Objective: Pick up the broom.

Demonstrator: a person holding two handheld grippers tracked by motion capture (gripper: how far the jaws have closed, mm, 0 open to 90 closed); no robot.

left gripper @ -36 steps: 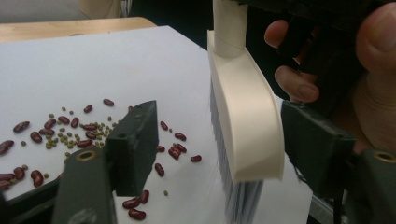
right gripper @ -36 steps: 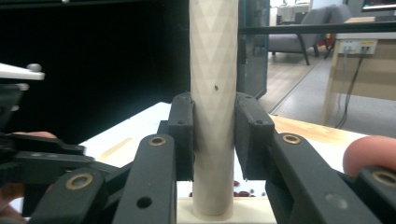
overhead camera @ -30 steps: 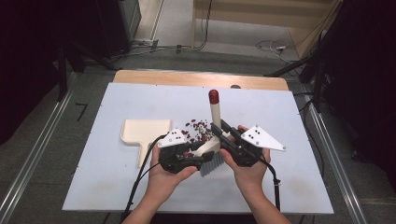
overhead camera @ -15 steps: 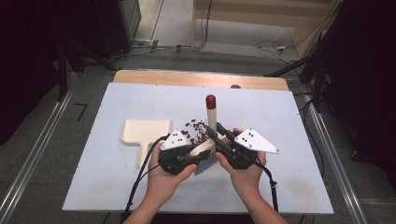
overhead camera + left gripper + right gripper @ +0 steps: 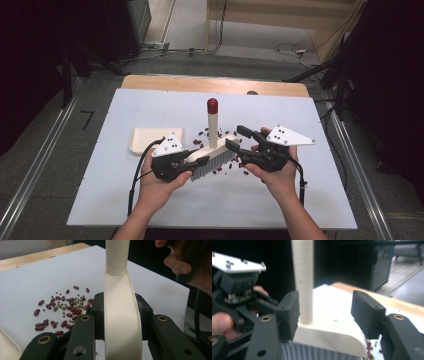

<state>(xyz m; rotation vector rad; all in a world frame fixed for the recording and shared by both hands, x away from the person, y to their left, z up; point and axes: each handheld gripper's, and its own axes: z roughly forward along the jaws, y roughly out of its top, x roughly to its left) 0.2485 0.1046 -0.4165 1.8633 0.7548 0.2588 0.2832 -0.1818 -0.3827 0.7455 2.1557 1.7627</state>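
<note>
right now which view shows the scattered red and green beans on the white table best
The left gripper view: the scattered red and green beans lie close and sharp there, each one distinct. The high view shows them as small dark specks around the cream brush. The right gripper view catches a few, blurred, at its lower right.

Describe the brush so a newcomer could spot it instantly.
On the white table, look at the middle, between the two hand-held grippers. The brush has a cream head with pale bristles and an upright cream handle ending in a dark red cap. The nearby cream dustpan lies flat; the scattered beans are tiny.
</note>
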